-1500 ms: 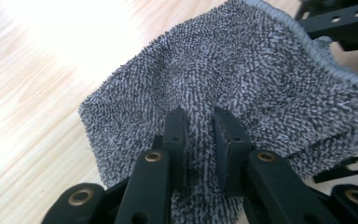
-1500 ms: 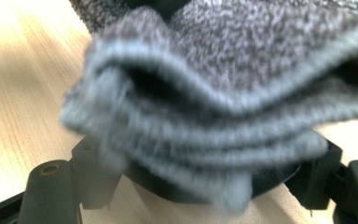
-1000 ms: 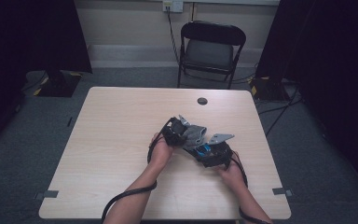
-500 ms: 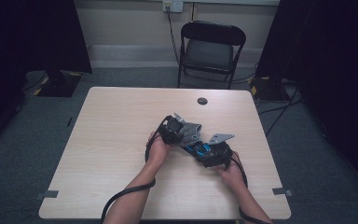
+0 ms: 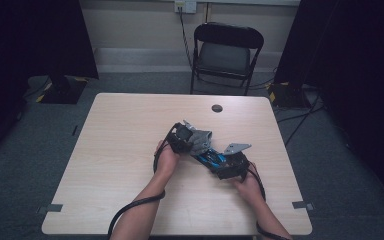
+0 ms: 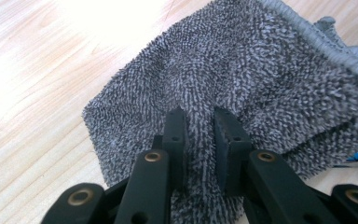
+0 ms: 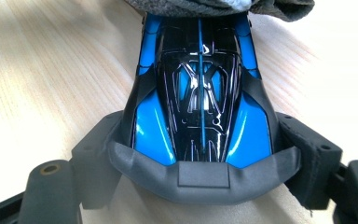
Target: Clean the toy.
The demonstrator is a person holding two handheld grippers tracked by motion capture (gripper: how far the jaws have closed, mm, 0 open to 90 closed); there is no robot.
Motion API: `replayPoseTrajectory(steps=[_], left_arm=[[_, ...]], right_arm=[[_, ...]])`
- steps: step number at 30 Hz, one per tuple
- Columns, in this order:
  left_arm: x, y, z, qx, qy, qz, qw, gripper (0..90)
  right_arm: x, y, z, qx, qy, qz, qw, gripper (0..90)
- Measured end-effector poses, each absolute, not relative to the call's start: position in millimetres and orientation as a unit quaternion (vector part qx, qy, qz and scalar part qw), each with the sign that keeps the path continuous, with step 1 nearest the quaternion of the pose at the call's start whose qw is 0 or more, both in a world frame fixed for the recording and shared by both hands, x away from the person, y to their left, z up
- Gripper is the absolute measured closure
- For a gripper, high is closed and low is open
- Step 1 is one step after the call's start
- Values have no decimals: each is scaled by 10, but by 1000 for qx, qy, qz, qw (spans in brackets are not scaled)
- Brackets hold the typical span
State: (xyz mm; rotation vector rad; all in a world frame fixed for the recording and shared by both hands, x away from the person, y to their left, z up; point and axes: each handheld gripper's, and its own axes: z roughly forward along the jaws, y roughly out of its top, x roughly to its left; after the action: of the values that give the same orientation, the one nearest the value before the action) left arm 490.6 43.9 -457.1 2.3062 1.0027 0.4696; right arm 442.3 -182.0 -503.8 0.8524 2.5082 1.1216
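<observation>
No containers on the table (image 5: 120, 165); a blue and black toy car (image 7: 199, 93) sits on the wood near the middle, a little to the right, with a grey terry cloth (image 6: 242, 79) draped over its far end. Right gripper (image 7: 200, 154) has its jaws spread wide on both flanks of the car's near end, pads against the bodywork, so it grips the car. Left gripper (image 6: 200, 126) has its jaws nearly together, pinching a fold of the cloth between the pads. In the high view the left gripper (image 5: 180, 137) and right gripper (image 5: 228, 164) lie close together, cloth (image 5: 200, 140) and car (image 5: 210, 157) between them. Car's front is hidden under the cloth in the right gripper view; wheels not visible; cloth's right edge is cut off in the left gripper view. Small dark round thing (image 5: 217, 108) near the table's far edge, too small to identify. Folding chair (image 5: 227, 47) behind the table. Against the earlier frames, the left hand and cloth have shifted slightly; the right hand and car stay put; both grips are unchanged.
</observation>
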Motion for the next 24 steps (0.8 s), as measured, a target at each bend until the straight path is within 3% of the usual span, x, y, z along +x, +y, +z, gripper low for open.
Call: replayPoseTrajectory(steps=[24], left_arm=[[4964,717,-4716,860,400,186,256,765]], right_arm=[[4424,-1820,-5038,294,864,387,131,239]])
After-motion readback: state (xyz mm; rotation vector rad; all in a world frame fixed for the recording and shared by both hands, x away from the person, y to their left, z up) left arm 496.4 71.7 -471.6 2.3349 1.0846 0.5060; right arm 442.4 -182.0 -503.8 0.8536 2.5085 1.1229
